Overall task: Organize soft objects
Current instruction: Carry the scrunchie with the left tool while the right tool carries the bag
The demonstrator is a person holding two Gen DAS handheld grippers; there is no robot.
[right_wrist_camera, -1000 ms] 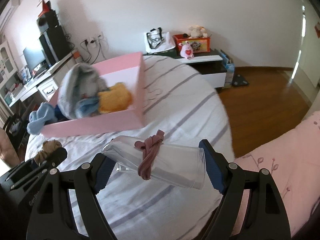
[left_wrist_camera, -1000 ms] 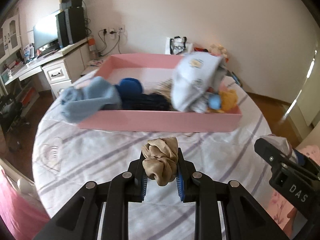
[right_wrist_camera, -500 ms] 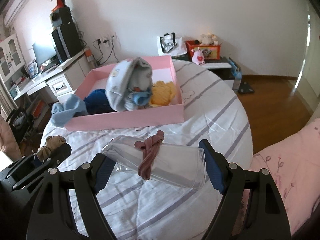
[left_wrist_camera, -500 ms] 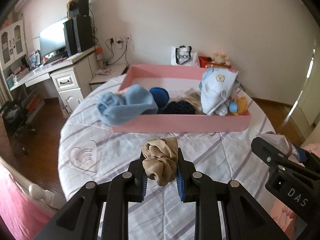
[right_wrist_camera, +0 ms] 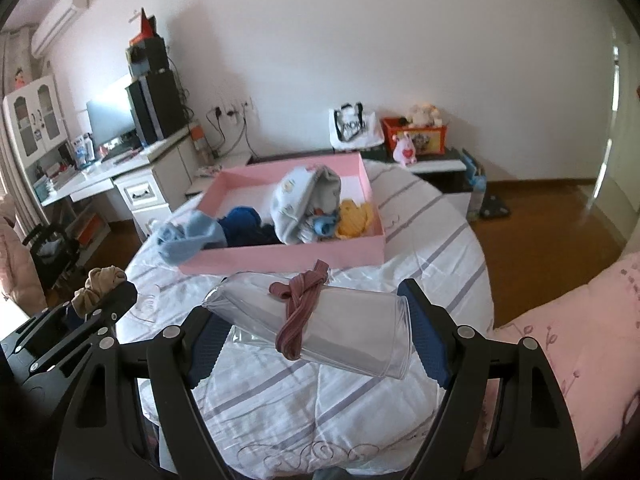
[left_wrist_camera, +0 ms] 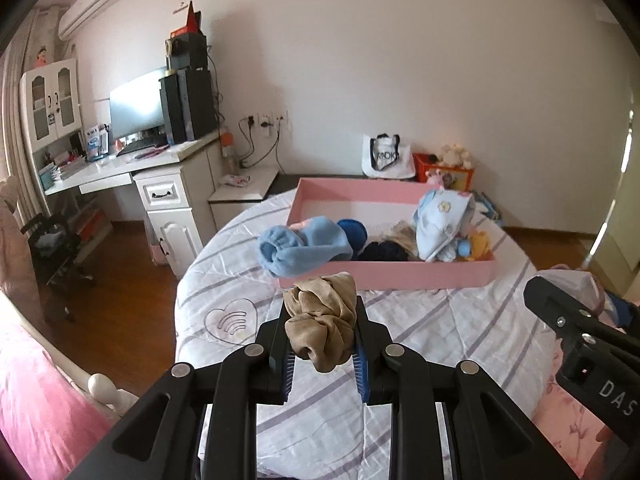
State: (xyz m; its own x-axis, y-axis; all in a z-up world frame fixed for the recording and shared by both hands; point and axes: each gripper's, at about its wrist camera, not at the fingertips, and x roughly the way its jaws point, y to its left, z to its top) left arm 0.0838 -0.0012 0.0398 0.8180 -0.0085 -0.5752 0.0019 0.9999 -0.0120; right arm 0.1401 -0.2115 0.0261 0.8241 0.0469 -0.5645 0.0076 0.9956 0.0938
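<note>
My left gripper is shut on a tan scrunchie and holds it above the white quilted round table. My right gripper is shut on a clear plastic cup lying sideways between its pads, with a mauve hair tie looped around it. A pink tray at the far side of the table holds a light blue cloth, dark blue items, a pale baby hat and a yellow toy. The tray also shows in the right wrist view.
A white desk with monitor and speakers stands to the left. A black chair stands beside it. A low shelf with a tote bag and an orange toy box lies behind the table. Pink bedding lies at right.
Both grippers have pulled back and up from the pink tray, which now looks farther away. The scrunchie and the cup stay held as before.
</note>
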